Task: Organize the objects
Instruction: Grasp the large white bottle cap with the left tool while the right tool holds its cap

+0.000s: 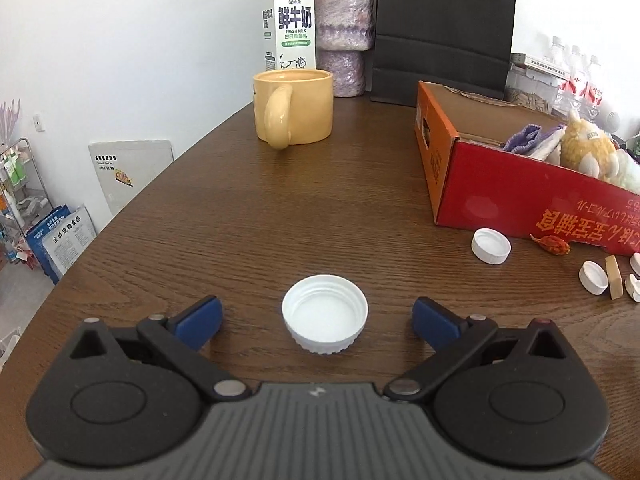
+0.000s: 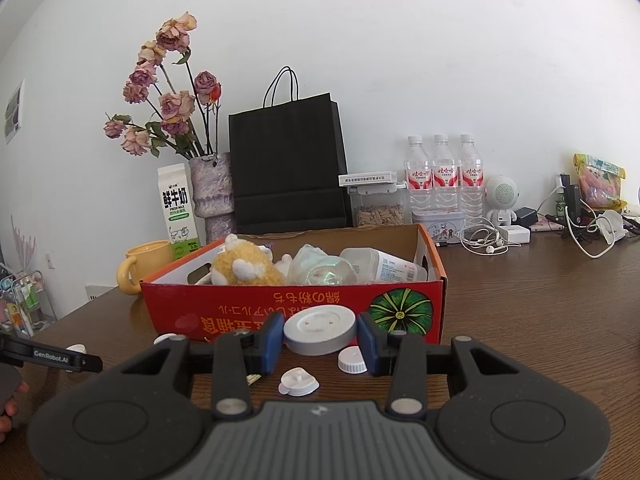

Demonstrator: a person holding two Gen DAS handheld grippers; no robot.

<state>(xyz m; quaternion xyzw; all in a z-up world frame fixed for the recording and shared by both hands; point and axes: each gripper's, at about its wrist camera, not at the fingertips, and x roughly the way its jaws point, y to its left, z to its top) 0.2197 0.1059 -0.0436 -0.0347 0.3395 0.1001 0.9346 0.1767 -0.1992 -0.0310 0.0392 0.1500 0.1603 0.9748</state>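
We see a white cap (image 1: pixel 325 313) lying open side up on the brown bench (image 1: pixel 320 200), between the blue pads of our left tongs (image 1: pixel 317 317), which stand wide apart and touch nothing. Our right tongs (image 2: pixel 319 339) are clamped on a grey disc (image 2: pixel 320 329), held up in front of the red box (image 2: pixel 296 312). In that box we see a plush toy (image 2: pixel 244 267) and plastic containers. More white caps (image 1: pixel 491 245) lie on the bench just beside the box. Further back stand a yellow mug (image 1: pixel 294 107), a milk carton (image 1: pixel 289 26), a vase (image 1: pixel 342 36) and a black bag (image 2: pixel 286 168).
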